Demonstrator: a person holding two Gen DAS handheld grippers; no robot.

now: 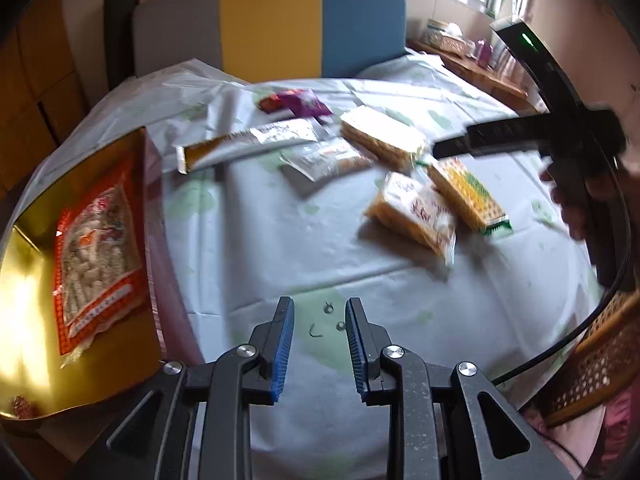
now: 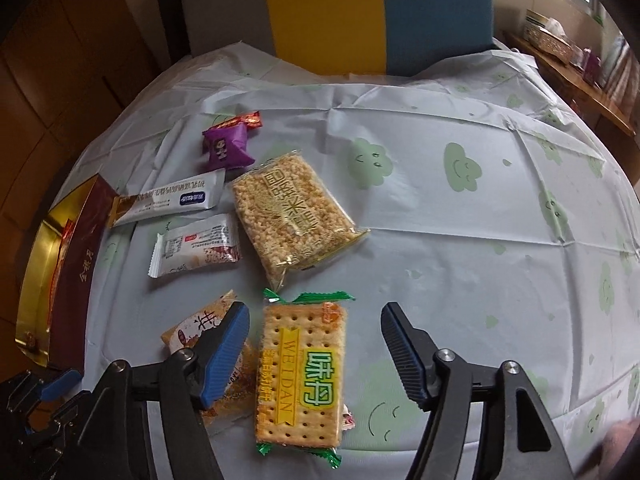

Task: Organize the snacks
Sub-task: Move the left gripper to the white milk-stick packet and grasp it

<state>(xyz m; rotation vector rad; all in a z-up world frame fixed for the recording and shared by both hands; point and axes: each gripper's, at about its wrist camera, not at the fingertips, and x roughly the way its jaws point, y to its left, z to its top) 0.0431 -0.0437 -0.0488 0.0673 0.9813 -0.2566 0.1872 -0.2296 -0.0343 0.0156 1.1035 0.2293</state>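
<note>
Right wrist view: right gripper (image 2: 316, 322) spread wide over green-ended, yellow-banded cracker pack (image 2: 301, 376); left gripper (image 1: 320, 314) parted, empty.

Right gripper (image 2: 316, 344) spread wide over cracker pack (image 2: 302, 376)

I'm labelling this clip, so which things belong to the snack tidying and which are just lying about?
Belongs to the job:
cracker pack
rice cake pack
purple candy
gold box
orange bag, already in the box
right tongs, open over the crackers

Just lying about:
chair
wicker basket
</note>
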